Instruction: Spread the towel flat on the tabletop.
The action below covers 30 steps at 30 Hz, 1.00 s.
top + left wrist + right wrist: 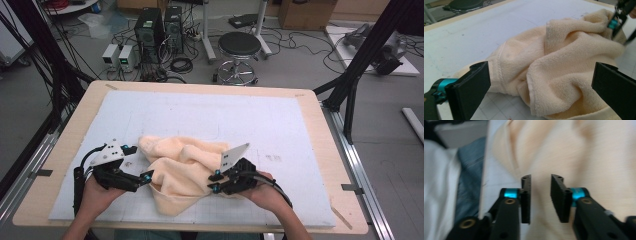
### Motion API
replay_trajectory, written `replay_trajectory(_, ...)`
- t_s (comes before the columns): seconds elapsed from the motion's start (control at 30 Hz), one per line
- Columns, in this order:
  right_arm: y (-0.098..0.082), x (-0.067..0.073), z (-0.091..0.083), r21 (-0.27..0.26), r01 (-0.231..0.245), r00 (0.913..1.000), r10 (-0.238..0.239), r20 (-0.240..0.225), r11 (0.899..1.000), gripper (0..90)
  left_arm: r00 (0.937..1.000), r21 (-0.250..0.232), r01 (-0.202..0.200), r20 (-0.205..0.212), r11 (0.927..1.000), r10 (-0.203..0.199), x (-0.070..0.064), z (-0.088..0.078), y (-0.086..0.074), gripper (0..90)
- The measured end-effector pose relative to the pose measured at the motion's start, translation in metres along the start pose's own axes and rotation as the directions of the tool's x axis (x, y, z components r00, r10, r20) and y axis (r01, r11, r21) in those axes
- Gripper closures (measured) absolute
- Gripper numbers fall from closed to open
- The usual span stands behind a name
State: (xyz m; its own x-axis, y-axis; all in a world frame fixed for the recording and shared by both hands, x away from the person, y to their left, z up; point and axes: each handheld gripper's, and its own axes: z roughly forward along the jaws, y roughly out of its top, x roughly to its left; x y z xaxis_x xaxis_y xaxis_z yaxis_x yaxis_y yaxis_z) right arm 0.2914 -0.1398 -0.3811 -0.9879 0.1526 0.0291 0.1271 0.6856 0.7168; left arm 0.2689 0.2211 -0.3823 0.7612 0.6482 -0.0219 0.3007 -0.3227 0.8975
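On the white mat (pixel 200 112) the crumpled peach towel (pixel 185 170) lies near the front edge, the left gripper (pixel 135 162) spread wide at its left and the right gripper (pixel 540 195), jaws narrowly parted above it, might pinch several layers.

Peach towel (pixel 182 172) of soft fleecy terry cloth with stitched hems, matt; surface (pixel 310 100) with pale wood rim under a matt white gridded mat (pixel 210 115), faintly scuffed; left tool (pixel 539 87) with matt black plastic pads, glossy teal metal fittings.
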Motion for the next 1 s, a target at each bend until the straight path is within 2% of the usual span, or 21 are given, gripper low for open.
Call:
replay_trajectory(0.13, 0.009, -0.021, -0.006, -0.069, -0.050, 0.9929, 0.057, 0.105, 0.996, 50.6, 1.0000, 0.009, -0.005, 0.003, 0.9999, 0.005, 0.000, 0.005, 0.002, 2.6)
replay_trajectory(0.17, 0.012, -0.033, 0.001, -0.070, -0.094, 0.9898, 0.101, 0.101, 0.993, 46.1, 1.0000, 0.010, -0.005, 0.007, 0.9999, 0.005, 0.000, 0.005, 0.002, 2.6)
replay_trajectory(0.2, 0.012, -0.033, 0.001, -0.070, -0.094, 0.9898, 0.101, 0.101, 0.993, 46.1, 1.0000, 0.013, -0.007, 0.005, 0.9999, 0.007, 0.000, 0.006, 0.002, 2.6)
replay_trajectory(0.23, 0.013, -0.037, 0.007, -0.052, -0.116, 0.9882, 0.120, 0.094, 0.992, 45.9, 1.0000, 0.014, -0.005, 0.006, 0.9999, 0.005, 0.001, 0.006, 0.002, 2.6)
replay_trajectory(0.27, 0.014, -0.041, 0.024, -0.002, -0.123, 0.9904, 0.123, 0.062, 0.992, 54.7, 1.0000, 0.016, -0.007, 0.006, 0.9999, 0.007, 0.001, 0.006, 0.001, 2.5)
replay_trajectory(0.3, 0.014, -0.041, 0.024, -0.002, -0.123, 0.9904, 0.123, 0.062, 0.992, 54.7, 1.0000, 0.015, -0.004, 0.008, 0.9999, 0.004, 0.002, 0.006, 0.001, 2.5)
replay_trajectory(0.33, 0.016, -0.037, 0.035, 0.076, -0.068, 0.9967, 0.065, 0.049, 0.995, 76.7, 1.0000, 0.016, -0.004, 0.004, 0.9999, 0.004, 0.002, 0.005, 0.001, 2.5)
replay_trajectory(0.37, 0.016, -0.037, 0.035, 0.076, -0.068, 0.9967, 0.065, 0.049, 0.995, 76.7, 1.0000, 0.012, 0.001, 0.003, 0.9999, -0.001, 0.002, 0.005, 0.001, 2.5)
replay_trajectory(0.4, 0.018, -0.033, 0.035, 0.082, -0.049, 0.9982, 0.046, 0.038, 0.995, 81.4, 1.0000, 0.011, 0.002, 0.003, 0.9999, -0.002, 0.003, 0.003, 0.000, 2.5)
replay_trajectory(0.43, 0.022, -0.024, 0.026, 0.026, -0.036, 0.9991, 0.037, -0.021, 0.999, 83.1, 1.0000, 0.007, 0.005, 0.002, 1.0000, -0.005, 0.003, 0.002, 0.000, 2.6)
replay_trajectory(0.47, 0.022, -0.024, 0.026, 0.026, -0.036, 0.9991, 0.037, -0.021, 0.999, 83.1, 1.0000, 0.008, 0.006, 0.003, 1.0000, -0.006, 0.004, 0.000, 0.000, 2.6)
replay_trajectory(0.5, 0.025, -0.018, 0.019, 0.004, -0.032, 0.9987, 0.032, -0.041, 0.999, 83.2, 1.0000, 0.004, 0.008, 0.002, 1.0000, -0.008, 0.004, -0.001, 0.000, 2.6)
replay_trajectory(0.57, 0.029, -0.001, 0.005, -0.021, -0.007, 0.9966, 0.005, -0.083, 1.000, 83.4, 1.0000, -0.003, 0.007, 0.006, 1.0000, -0.007, 0.004, -0.004, 0.000, 3.9)
replay_trajectory(0.63, 0.031, 0.020, -0.007, -0.030, 0.022, 0.9935, -0.025, -0.111, 0.999, 83.4, 0.9998, -0.014, 0.007, 0.017, 0.9999, -0.007, 0.004, -0.006, 0.000, 9.4)
replay_trajectory(0.7, 0.030, 0.039, -0.013, -0.034, 0.038, 0.9868, -0.043, -0.156, 0.999, 82.4, 0.9999, -0.011, 0.005, 0.016, 0.9999, -0.004, 0.003, -0.006, 0.000, 9.5)
replay_trajectory(0.73, 0.030, 0.045, -0.013, -0.035, 0.042, 0.9825, -0.047, -0.180, 0.999, 78.5, 0.9999, -0.007, 0.004, 0.017, 1.0000, -0.004, 0.003, -0.005, 0.000, 9.5)
replay_trajectory(0.77, 0.031, 0.053, -0.014, -0.045, 0.032, 0.9798, -0.040, -0.196, 0.998, 65.9, 0.9998, -0.005, 0.001, 0.018, 1.0000, -0.001, 0.002, -0.004, 0.000, 9.5)
replay_trajectory(0.83, 0.033, 0.054, -0.017, -0.065, 0.041, 0.9791, -0.053, -0.196, 0.997, 63.1, 0.9998, -0.003, -0.002, 0.021, 1.0000, 0.002, 0.001, -0.003, 0.001, 9.5)
replay_trajectory(0.87, 0.036, 0.054, -0.022, -0.083, 0.052, 0.9818, -0.066, -0.178, 0.995, 61.0, 0.9997, -0.003, -0.001, 0.023, 1.0000, 0.001, 0.000, -0.002, 0.001, 9.6)
replay_trajectory(0.97, 0.046, 0.039, -0.037, -0.127, 0.054, 0.9929, -0.067, -0.098, 0.990, 58.6, 0.9994, -0.005, -0.010, 0.033, 0.9999, 0.011, -0.002, 0.002, 0.004, 11.1)
replay_trajectory(1.0, 0.049, 0.031, -0.040, -0.132, 0.059, 0.9963, -0.067, -0.055, 0.990, 58.6, 0.9993, -0.002, -0.011, 0.036, 0.9999, 0.011, -0.002, 0.004, 0.004, 11.7)
